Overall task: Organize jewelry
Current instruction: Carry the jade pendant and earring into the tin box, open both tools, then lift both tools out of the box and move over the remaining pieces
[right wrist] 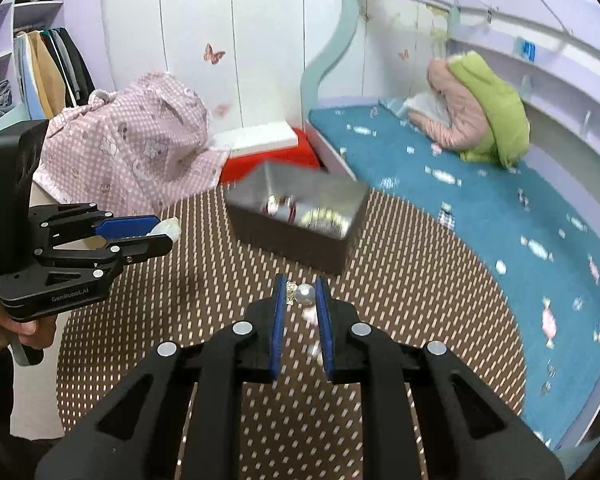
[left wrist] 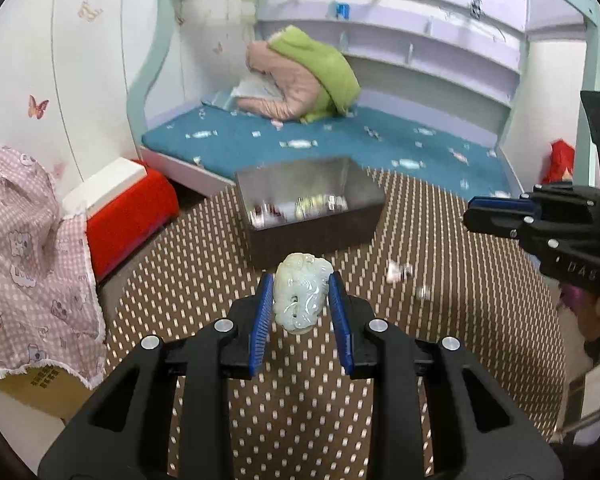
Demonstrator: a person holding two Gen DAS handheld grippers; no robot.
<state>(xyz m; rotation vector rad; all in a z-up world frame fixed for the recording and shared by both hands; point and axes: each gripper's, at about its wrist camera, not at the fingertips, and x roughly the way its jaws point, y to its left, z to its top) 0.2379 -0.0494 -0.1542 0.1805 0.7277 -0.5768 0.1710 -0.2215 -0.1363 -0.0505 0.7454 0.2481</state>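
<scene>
Above the brown mat with pale dots (left wrist: 308, 420), the left gripper (left wrist: 302, 300) holds a pale green carved jade pendant (left wrist: 300, 292) clamped between its two blue pads, jaws narrow and pressing on both sides of the stone; the pendant stands roughly upright and clear of the mat. In the right wrist view, the right gripper (right wrist: 302, 300) has its jaws nearly together on a pearl earring (right wrist: 304, 294), with the round pearl against the right pad and a small glittering metal part against the left one. Beyond both grippers a dark open box (left wrist: 312, 216) sits on the mat, with shiny items blurred inside that cannot be identified. Two small pale pieces (left wrist: 398, 272) lie on the mat to the right of the box in the left wrist view, too blurred to name. Behind the mat is a blue mattress (left wrist: 340, 140) with a pink and green quilt bundle (left wrist: 304, 76) on it. A red and white box (left wrist: 128, 204) stands at the left, beside a pink checked cloth (left wrist: 28, 264). A hand (right wrist: 16, 328) grips the left gripper's handle in the right wrist view.
</scene>
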